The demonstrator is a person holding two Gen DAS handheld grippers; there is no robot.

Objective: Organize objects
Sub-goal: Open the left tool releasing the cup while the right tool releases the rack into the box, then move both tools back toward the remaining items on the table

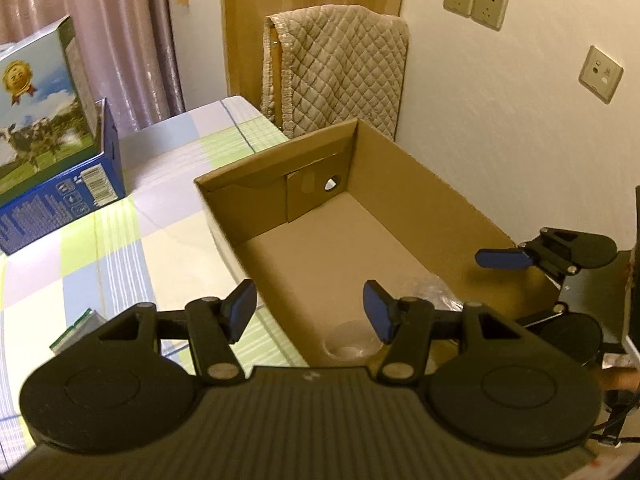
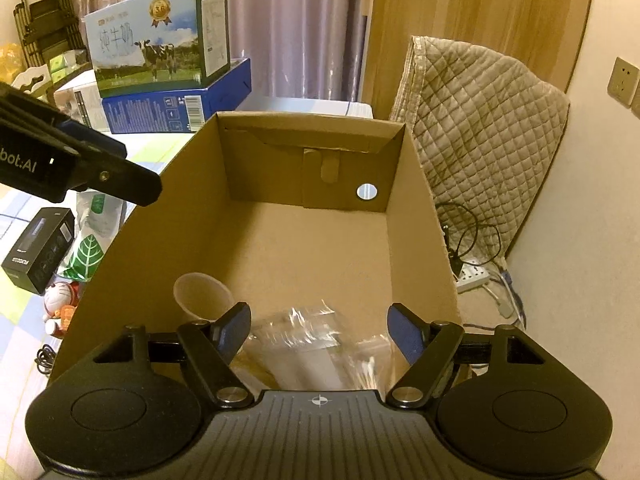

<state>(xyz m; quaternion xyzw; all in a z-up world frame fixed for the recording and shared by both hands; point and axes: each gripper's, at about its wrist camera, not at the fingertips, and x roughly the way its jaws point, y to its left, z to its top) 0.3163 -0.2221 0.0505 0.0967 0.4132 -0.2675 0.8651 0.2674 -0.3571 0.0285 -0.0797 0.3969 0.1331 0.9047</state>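
An open cardboard box [image 1: 420, 184] [image 2: 416, 216] stands on the checked tablecloth [image 1: 100, 248]. A clear plastic cup [image 2: 202, 294] [image 1: 352, 342] lies in its near end beside a clear plastic bag [image 2: 308, 344] [image 1: 430, 290]. My left gripper [image 1: 310, 310] is open and empty above the box's near left wall. My right gripper [image 2: 320, 330] is open and empty just above the plastic bag; it also shows in the left wrist view [image 1: 520, 276] over the box's right side.
Stacked milk cartons [image 2: 160, 40] [image 1: 36, 120] on a blue box [image 2: 176, 104] stand at the table's far left. A black box [image 2: 38, 250], green leaf packet [image 2: 90, 248] and small Doraemon toy [image 2: 60, 300] lie left of the box. A quilted chair [image 2: 480, 128] and power strip [image 2: 474, 278] are at right.
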